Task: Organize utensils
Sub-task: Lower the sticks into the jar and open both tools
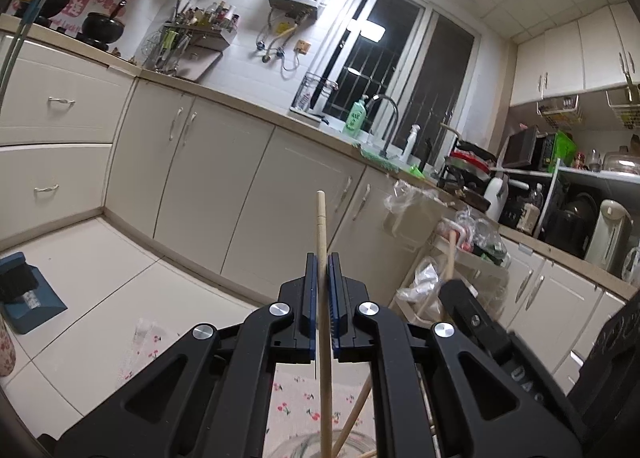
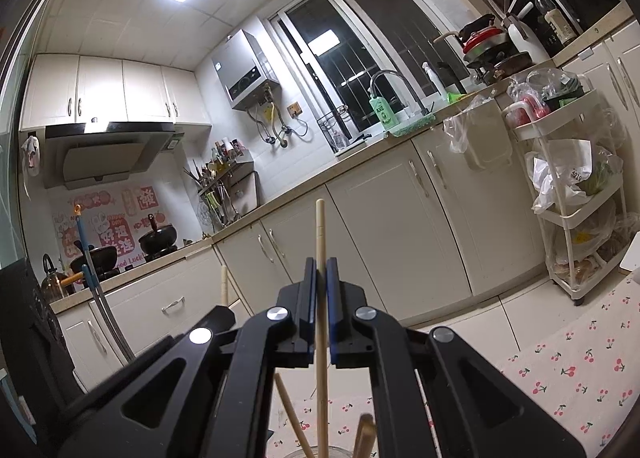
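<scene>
My left gripper (image 1: 323, 258) is shut on a pale wooden chopstick (image 1: 321, 225) that stands upright, its top end above the pads and its lower end reaching into a clear glass jar (image 1: 312, 446) at the bottom edge. Other chopsticks (image 1: 354, 414) lean in that jar. My right gripper (image 2: 320, 262) is shut on a second upright wooden chopstick (image 2: 320, 230), its lower end going into the same kind of glass jar (image 2: 340, 450) with more chopsticks (image 2: 292, 414). The right gripper's black body (image 1: 472, 310) shows in the left wrist view; the left gripper's body (image 2: 216, 318) shows in the right wrist view.
The jar stands on a cherry-print tablecloth (image 2: 568, 370). Behind are cream kitchen cabinets (image 1: 208, 161), a sink with a tap (image 1: 384, 113), a white trolley (image 2: 572, 193) with bags, a stove with black pots (image 2: 160, 240), and a blue dustpan (image 1: 28, 294) on the tiled floor.
</scene>
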Tool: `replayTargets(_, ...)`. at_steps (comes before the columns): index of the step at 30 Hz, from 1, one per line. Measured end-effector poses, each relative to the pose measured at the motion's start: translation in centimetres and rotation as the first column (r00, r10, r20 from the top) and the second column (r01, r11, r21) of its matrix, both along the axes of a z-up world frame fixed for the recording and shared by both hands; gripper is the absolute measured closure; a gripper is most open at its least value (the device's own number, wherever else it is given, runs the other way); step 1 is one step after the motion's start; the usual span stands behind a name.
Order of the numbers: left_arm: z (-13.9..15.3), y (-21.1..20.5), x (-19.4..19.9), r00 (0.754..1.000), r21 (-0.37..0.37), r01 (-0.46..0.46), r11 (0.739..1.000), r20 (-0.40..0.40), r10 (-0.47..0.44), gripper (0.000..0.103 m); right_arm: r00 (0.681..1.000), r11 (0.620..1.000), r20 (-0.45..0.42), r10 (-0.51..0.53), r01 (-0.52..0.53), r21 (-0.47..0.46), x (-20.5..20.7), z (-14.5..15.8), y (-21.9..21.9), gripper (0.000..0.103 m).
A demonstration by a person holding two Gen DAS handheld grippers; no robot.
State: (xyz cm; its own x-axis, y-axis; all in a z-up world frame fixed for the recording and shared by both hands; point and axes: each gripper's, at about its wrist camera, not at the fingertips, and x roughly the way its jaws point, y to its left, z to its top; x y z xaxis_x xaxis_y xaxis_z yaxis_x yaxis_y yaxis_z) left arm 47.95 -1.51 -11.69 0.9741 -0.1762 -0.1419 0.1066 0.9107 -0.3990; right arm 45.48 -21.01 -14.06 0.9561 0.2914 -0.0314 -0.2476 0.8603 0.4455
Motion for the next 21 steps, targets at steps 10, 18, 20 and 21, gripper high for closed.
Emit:
replayTargets(10, 0.4, 0.6, 0.7, 1.0, -0.01, -0.009, 1.0, 0.017, 0.009, 0.098, 1.0, 1.0, 0.007, 0.025, -0.025, -0.019, 0.2, -1.1, 0.5, 0.097)
replayTargets(18, -0.1, 0.7, 0.2, 1.0, 0.003, 0.016, 1.0, -0.014, -0.016, 0.098, 0.999, 0.998, 0.004, 0.045, -0.045, -0.038, -0.9, -0.8, 0.0, 0.097)
replayTargets(20, 0.0, 0.5, -0.3, 1.0, 0.014, 0.026, 1.0, -0.018, -0.026, 0.098, 0.999, 0.998, 0.006, 0.044, -0.043, -0.049, -1.7, -0.7, 0.0, 0.097)
replayTargets(21, 0.0, 0.5, -0.5, 0.999, 0.02, 0.03, 0.999, -0.019, -0.029, 0.098, 0.999, 0.998, 0.004, 0.046, -0.046, -0.053, -2.0, -0.7, -0.1, 0.097)
